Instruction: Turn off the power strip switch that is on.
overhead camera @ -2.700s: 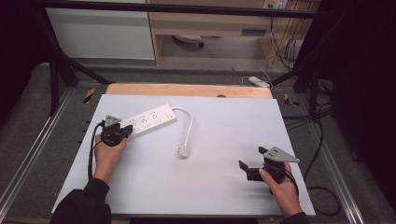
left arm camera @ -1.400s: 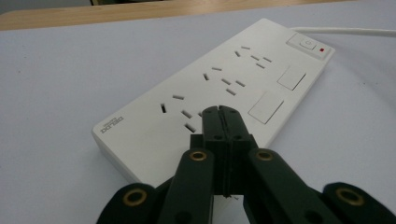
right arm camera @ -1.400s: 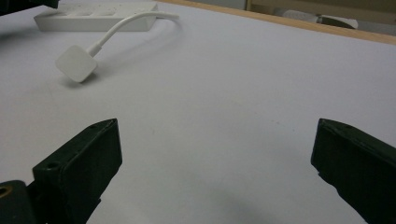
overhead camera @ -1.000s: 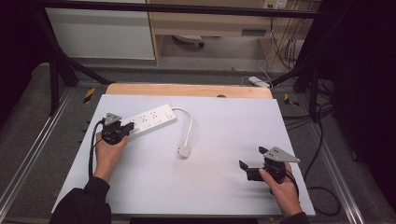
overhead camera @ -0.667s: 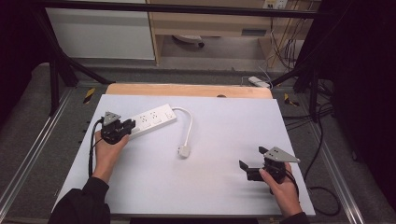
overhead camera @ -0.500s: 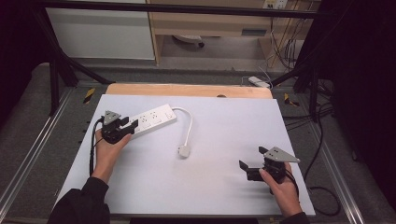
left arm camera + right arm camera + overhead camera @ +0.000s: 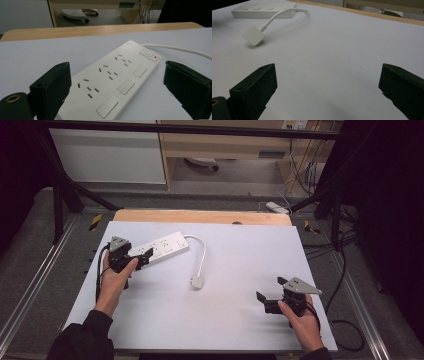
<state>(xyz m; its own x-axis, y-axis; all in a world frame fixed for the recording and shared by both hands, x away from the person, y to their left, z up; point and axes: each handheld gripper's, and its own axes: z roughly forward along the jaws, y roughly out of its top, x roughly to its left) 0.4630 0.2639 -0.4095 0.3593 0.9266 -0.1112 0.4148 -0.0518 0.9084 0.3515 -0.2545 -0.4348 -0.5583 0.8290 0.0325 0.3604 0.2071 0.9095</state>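
Observation:
A white power strip (image 7: 162, 248) lies slantwise on the white table top (image 7: 240, 255) at the back left. Its cable (image 7: 202, 255) curves down to a white plug (image 7: 197, 281). My left gripper (image 7: 141, 258) is at the strip's near left end. In the left gripper view the strip (image 7: 112, 80) runs between the jaws of that gripper (image 7: 116, 66). The jaws have just been opening and stand wide, with neither pad pressing on it. My right gripper (image 7: 271, 289) rests open at the front right over bare table. In the right gripper view, past that gripper (image 7: 329, 67), lie the plug (image 7: 253, 35) and strip (image 7: 262, 10).
A wooden table edge (image 7: 200, 216) runs along the back of the white top. Black frame posts (image 7: 60, 195) stand at the back corners, and metal rails (image 7: 30, 285) flank the table. Cables and a white adapter (image 7: 277, 207) lie on the floor behind.
The left gripper's jaws have spread apart at the strip's end. The strip, plug and right gripper have stayed in place.

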